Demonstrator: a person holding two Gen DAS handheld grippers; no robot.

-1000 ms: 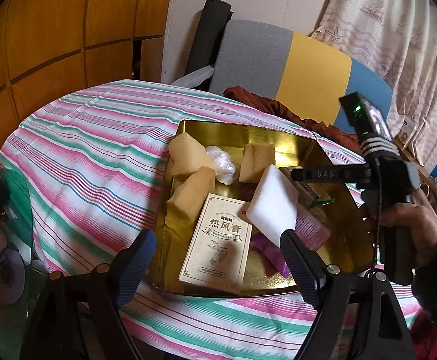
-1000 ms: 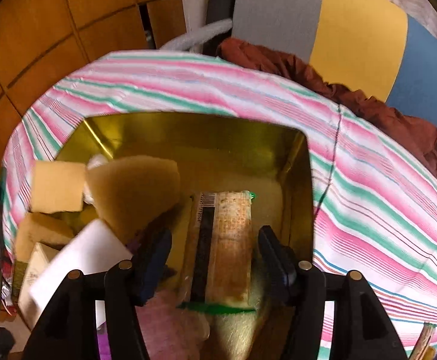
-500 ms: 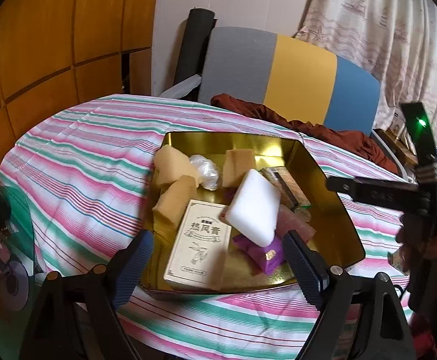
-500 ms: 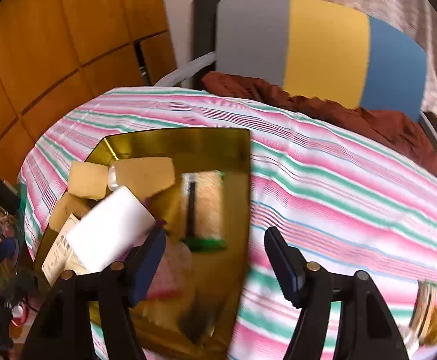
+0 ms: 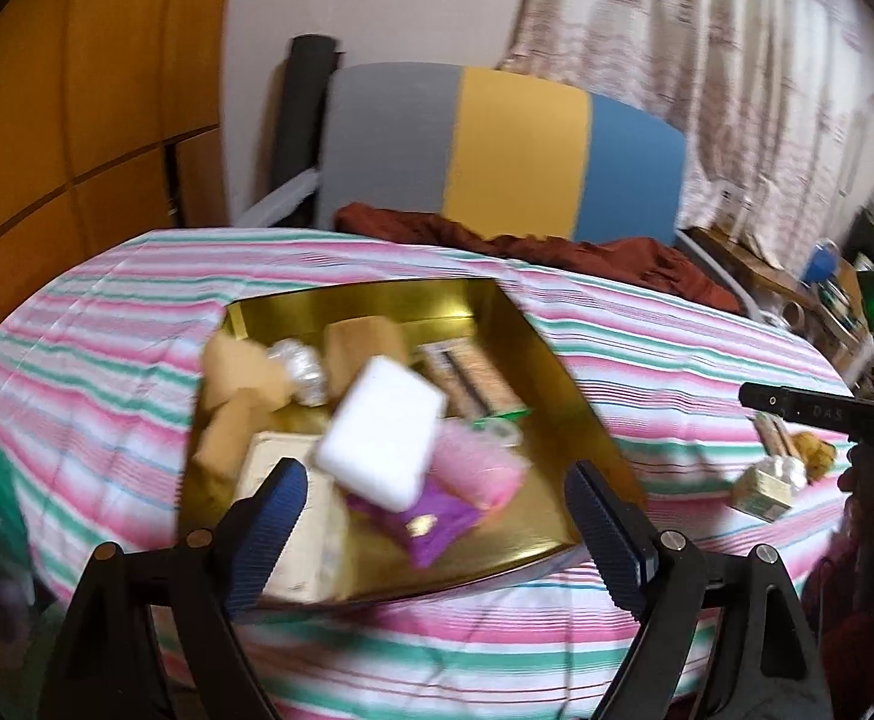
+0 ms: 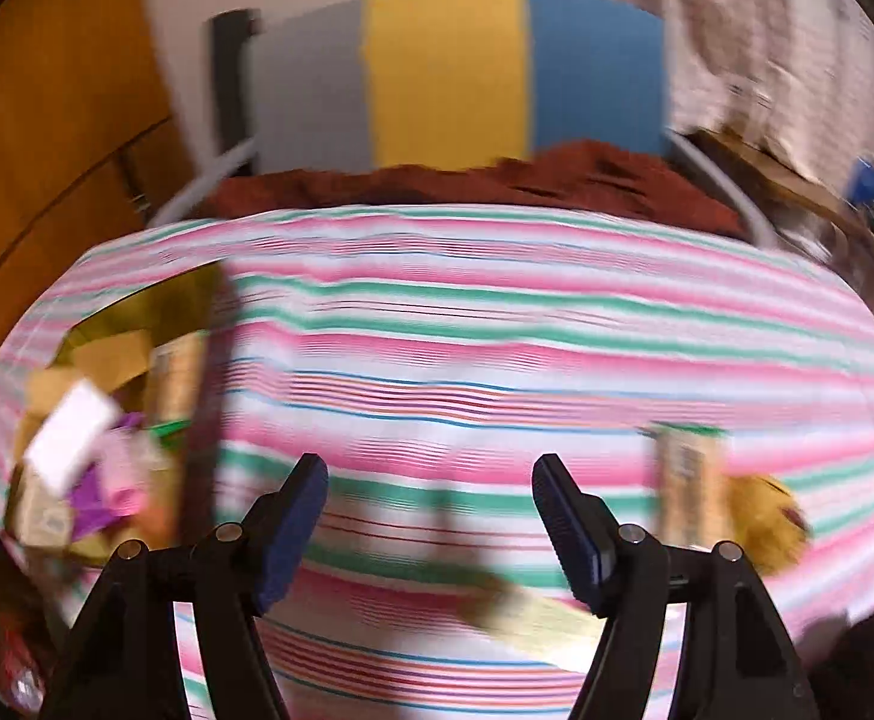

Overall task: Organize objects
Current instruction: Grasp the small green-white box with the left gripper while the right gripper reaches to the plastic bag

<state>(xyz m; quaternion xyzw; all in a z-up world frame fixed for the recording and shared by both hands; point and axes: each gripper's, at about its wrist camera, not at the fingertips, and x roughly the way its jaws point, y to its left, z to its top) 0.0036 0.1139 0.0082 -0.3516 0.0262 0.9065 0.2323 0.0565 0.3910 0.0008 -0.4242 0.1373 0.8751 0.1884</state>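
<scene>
Left claw [image 5: 434,516] open, gold tray [image 5: 581,420] holding white sponge [image 5: 383,423]

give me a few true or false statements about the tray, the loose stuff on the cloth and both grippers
1. The left gripper is open and holds nothing. True.
2. The white block lies on the bare striped cloth. False: it sits in the gold tray, on top of other items.
3. The right gripper is shut on a snack bar. False: it is open and empty, over the striped cloth.
4. Some items lie on the cloth outside the tray, among them a small box. True.
5. The gold tray holds nothing. False: it holds tan blocks, a printed carton, a purple packet and more.
</scene>
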